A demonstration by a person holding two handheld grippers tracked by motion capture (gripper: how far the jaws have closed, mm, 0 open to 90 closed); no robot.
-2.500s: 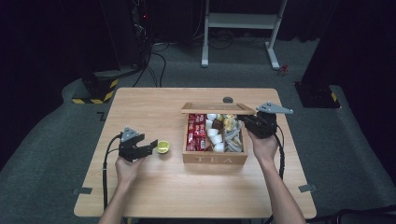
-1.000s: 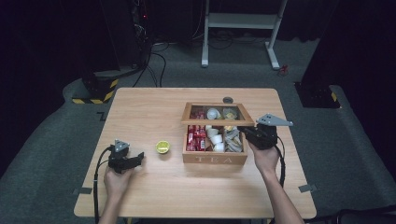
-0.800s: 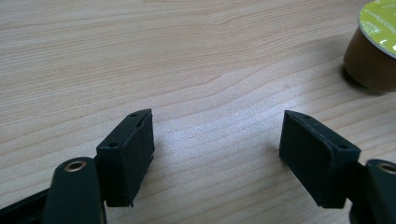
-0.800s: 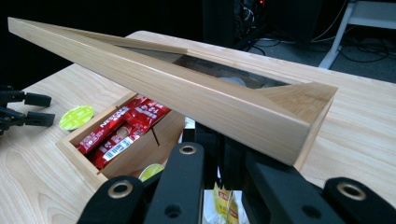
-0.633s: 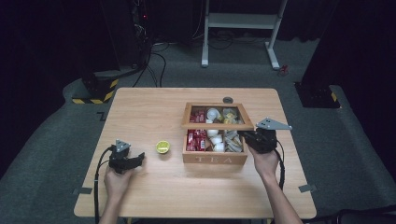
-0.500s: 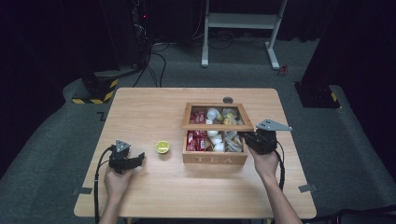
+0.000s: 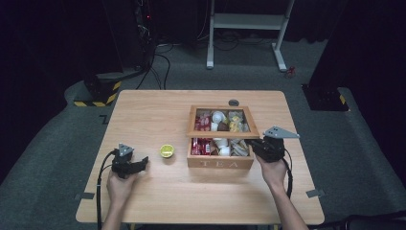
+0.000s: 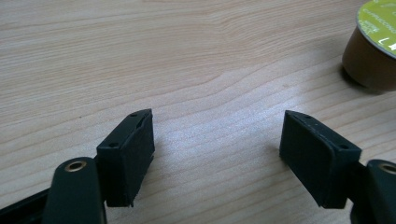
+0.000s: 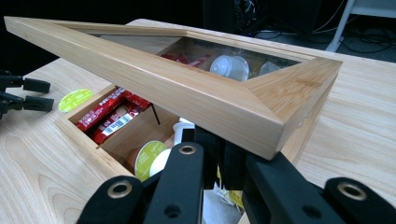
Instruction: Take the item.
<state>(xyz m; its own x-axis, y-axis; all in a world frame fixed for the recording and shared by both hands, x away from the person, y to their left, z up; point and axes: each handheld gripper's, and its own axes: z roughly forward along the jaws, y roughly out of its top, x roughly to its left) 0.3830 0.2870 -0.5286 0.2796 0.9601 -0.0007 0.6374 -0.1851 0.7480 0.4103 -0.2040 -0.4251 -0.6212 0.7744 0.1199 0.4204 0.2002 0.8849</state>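
The right gripper (image 7: 256, 145) is reaching in level from the table's right edge, its jaws pinched nearly closed under the front right corner of the glass-paned wooden lid (image 9: 196, 95) of the wooden tea box (image 7: 220, 162), propping it half raised and sloping up from its far hinge edge; the box is sitting right of the table's centre, long axis running front to back. The left gripper (image 8: 219, 161) is resting near the front left corner, jaws standing wide apart on nothing, pointing toward the small brown capsule with a yellow-green top (image 7: 166, 151) between it and the box.

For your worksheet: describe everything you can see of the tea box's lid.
The lid is a pale wooden frame with mitred corners around a clear pane. It stands partly open, tilted over the wooden tea box, with sachets and capsules showing beneath. The right tool, shut, sits under its front edge near a corner.
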